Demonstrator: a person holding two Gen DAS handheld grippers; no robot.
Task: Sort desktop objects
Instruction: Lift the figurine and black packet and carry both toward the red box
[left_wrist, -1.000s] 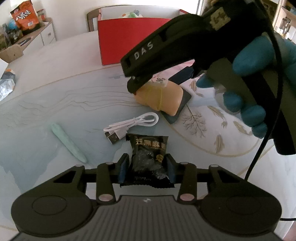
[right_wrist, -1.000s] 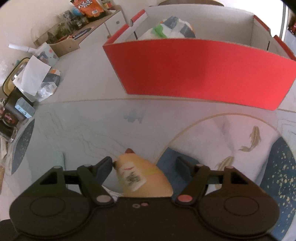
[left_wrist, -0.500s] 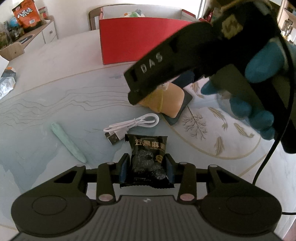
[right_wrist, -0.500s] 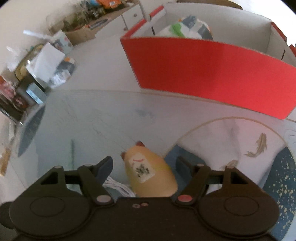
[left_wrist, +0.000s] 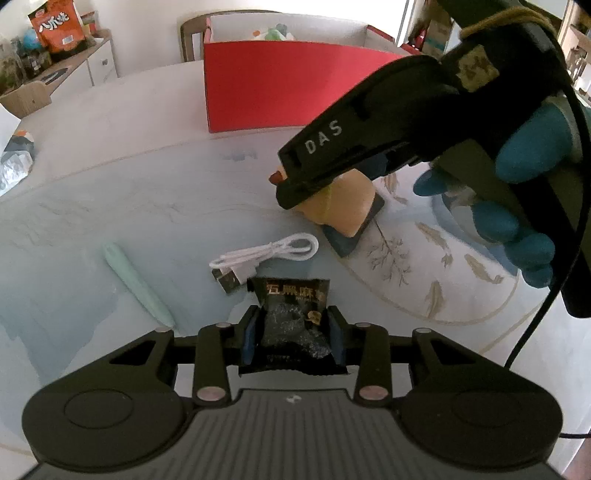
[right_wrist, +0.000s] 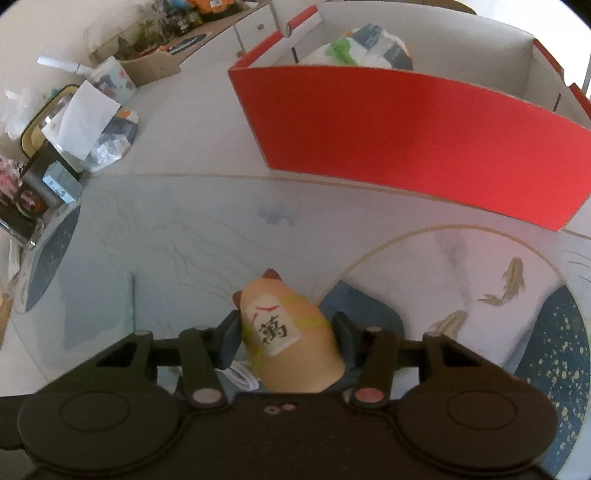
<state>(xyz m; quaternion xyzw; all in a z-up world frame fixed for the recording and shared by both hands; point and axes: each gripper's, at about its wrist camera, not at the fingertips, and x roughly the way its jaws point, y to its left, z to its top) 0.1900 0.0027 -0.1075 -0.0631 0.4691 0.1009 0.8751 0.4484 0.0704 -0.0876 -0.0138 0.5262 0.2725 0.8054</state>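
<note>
My left gripper (left_wrist: 291, 321) is shut on a black snack packet (left_wrist: 291, 295) low over the table, its jaws still closing a little. In the right wrist view my right gripper (right_wrist: 286, 325) is closing on a peach plush toy (right_wrist: 280, 343) with a mahjong-tile patch, and both pads touch its sides. The left wrist view shows that toy (left_wrist: 343, 210) on a dark blue pad (left_wrist: 351, 240), under the right gripper's finger (left_wrist: 314, 173), which a blue-gloved hand (left_wrist: 517, 221) holds. The red box (right_wrist: 406, 129) stands behind with items inside.
A coiled white USB cable (left_wrist: 269, 254) and a mint-green stick (left_wrist: 136, 284) lie on the table ahead of the left gripper. The red box (left_wrist: 280, 85) stands at the back. Clutter of boxes and papers (right_wrist: 74, 122) sits at the table's far left.
The right gripper's jaws have come in from wide apart onto the sides of the plush toy. The left gripper keeps its hold on the packet and has not moved.
</note>
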